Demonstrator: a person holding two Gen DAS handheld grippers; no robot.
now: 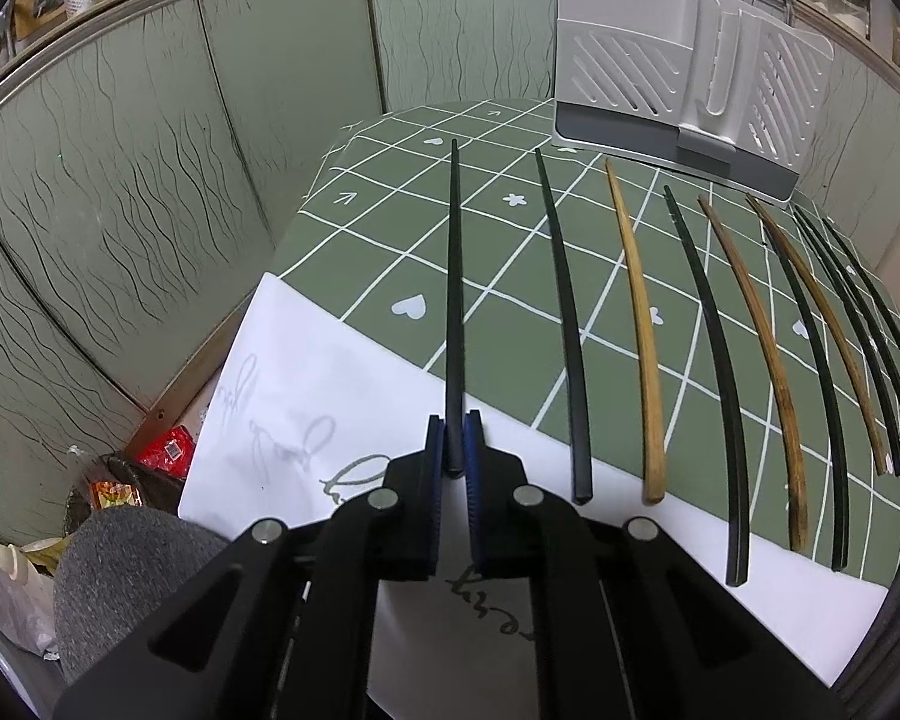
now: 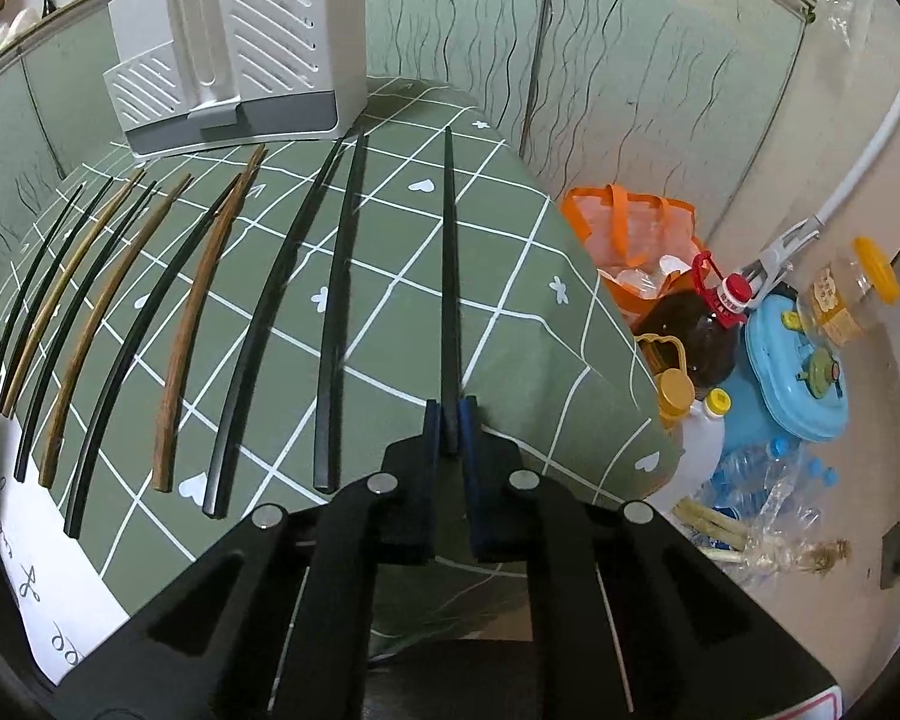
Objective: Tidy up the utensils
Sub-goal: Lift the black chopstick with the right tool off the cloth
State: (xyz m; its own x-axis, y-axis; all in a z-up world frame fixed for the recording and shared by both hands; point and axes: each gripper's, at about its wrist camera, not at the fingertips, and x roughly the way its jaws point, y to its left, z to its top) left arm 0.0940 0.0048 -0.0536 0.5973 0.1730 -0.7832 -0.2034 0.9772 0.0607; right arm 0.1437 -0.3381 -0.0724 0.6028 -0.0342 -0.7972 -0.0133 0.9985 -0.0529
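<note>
Two grippers (image 1: 455, 441) (image 2: 448, 426) each clamping a black chopstick (image 1: 455, 276) (image 2: 449, 264), holder (image 1: 678, 78) beyond, perhaps unobstructed

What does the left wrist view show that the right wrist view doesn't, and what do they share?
Only the left wrist view: the left tongs shut on the leftmost black chopstick, and a red packet on the floor. Only the right wrist view: the right tongs shut on the rightmost black chopstick, an orange bag, a dark oil bottle and a blue lid. Both: the white utensil holder, the green grid tablecloth and the row of black and wooden chopsticks.
</note>
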